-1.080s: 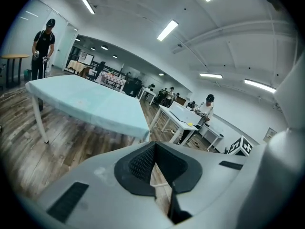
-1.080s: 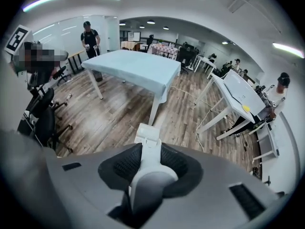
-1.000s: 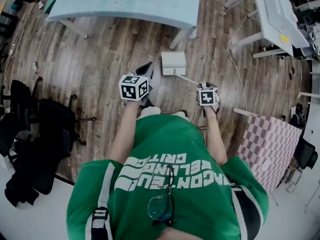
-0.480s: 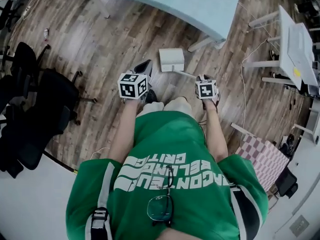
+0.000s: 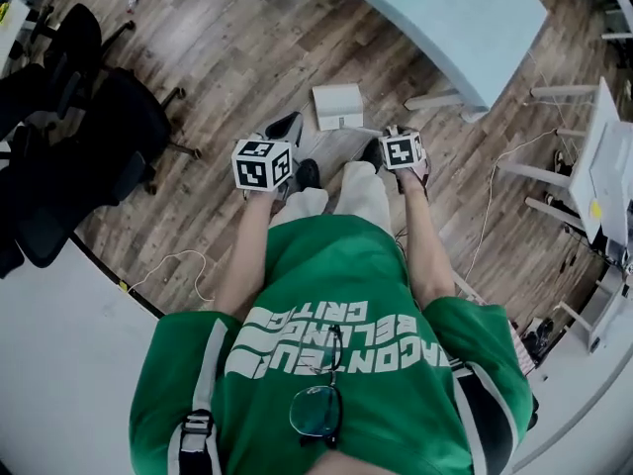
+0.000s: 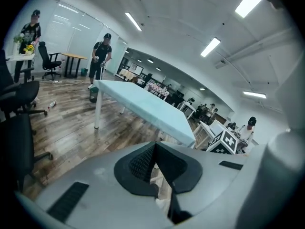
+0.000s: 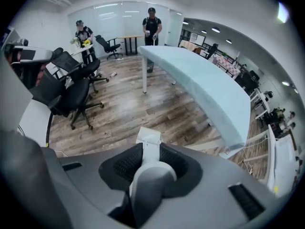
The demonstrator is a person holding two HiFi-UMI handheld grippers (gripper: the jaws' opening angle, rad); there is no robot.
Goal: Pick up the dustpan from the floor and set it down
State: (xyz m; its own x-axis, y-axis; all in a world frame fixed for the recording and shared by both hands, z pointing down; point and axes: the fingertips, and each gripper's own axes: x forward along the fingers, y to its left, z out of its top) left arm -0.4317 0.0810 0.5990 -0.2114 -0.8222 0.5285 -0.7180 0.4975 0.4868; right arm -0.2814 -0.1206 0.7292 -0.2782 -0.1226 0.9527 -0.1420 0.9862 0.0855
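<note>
Probably a light, stiff, slightly slick plastic dustpan (image 5: 337, 105); best grabbed by its handle (image 7: 150, 175). Clamped there in right gripper (image 7: 151, 149), pan low near the table (image 5: 445, 8). Left gripper (image 6: 153, 149) pinched shut, empty.

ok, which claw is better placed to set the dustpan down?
Right. The right claw grips the dustpan by its handle; the left claw holds nothing and sits apart from it.

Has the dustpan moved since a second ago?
Yes. Held by the right gripper, the dustpan has swung away from the light blue table leg, leftward in the head view, toward the black chairs.
</note>
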